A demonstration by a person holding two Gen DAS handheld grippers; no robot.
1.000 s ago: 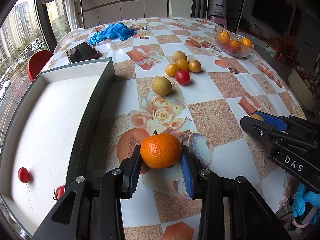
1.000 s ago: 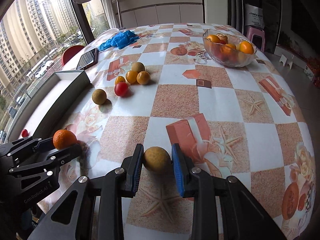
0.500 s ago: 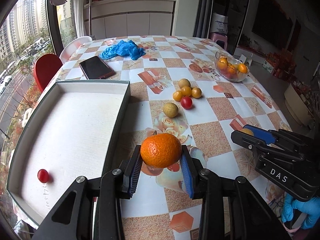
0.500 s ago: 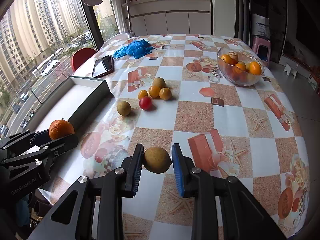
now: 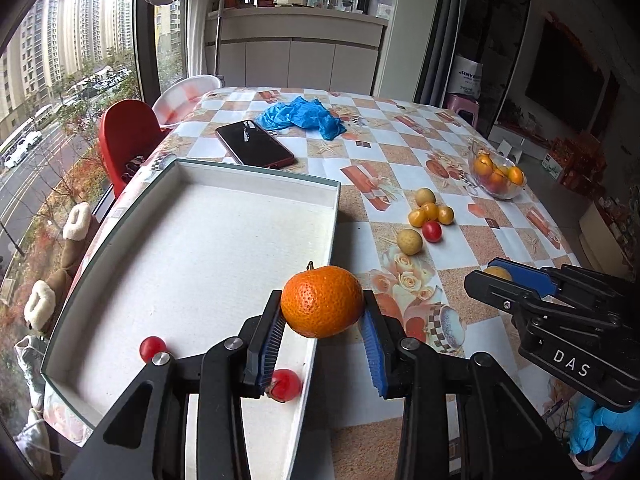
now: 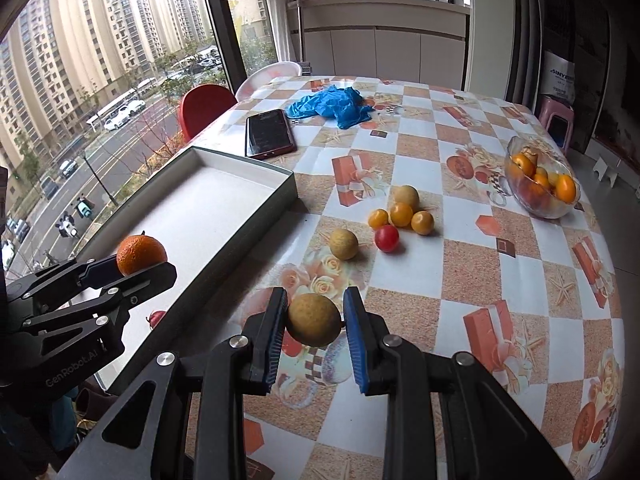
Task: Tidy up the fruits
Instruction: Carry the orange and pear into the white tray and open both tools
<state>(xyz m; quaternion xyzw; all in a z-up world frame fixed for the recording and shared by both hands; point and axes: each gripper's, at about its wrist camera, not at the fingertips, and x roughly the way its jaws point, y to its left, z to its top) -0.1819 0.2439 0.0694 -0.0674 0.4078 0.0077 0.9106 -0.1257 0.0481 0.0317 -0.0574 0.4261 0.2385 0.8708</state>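
Observation:
My left gripper [image 5: 322, 334] is shut on an orange mandarin [image 5: 322, 302], held in the air over the right rim of the white tray [image 5: 192, 248]. Two red cherry tomatoes [image 5: 152, 347] lie in the tray's near end, one [image 5: 285, 385] partly behind my left finger. My right gripper [image 6: 314, 334] is shut on a tan round fruit [image 6: 314, 320], lifted above the tablecloth just right of the tray [image 6: 216, 216]. In the right wrist view the left gripper [image 6: 136, 270] with the mandarin [image 6: 141, 254] shows at the left.
Loose on the table lie a tan fruit [image 5: 409, 241], a red tomato [image 5: 432, 231] and several yellow ones [image 5: 430, 212]. A glass bowl of oranges [image 5: 496, 176] stands at the far right. A phone [image 5: 254, 144] and blue gloves [image 5: 300, 116] lie beyond the tray.
Both grippers rose off the table with their fruit and moved left toward the tray. The mandarin now hangs over the tray's rim; more of the tray has come into view.

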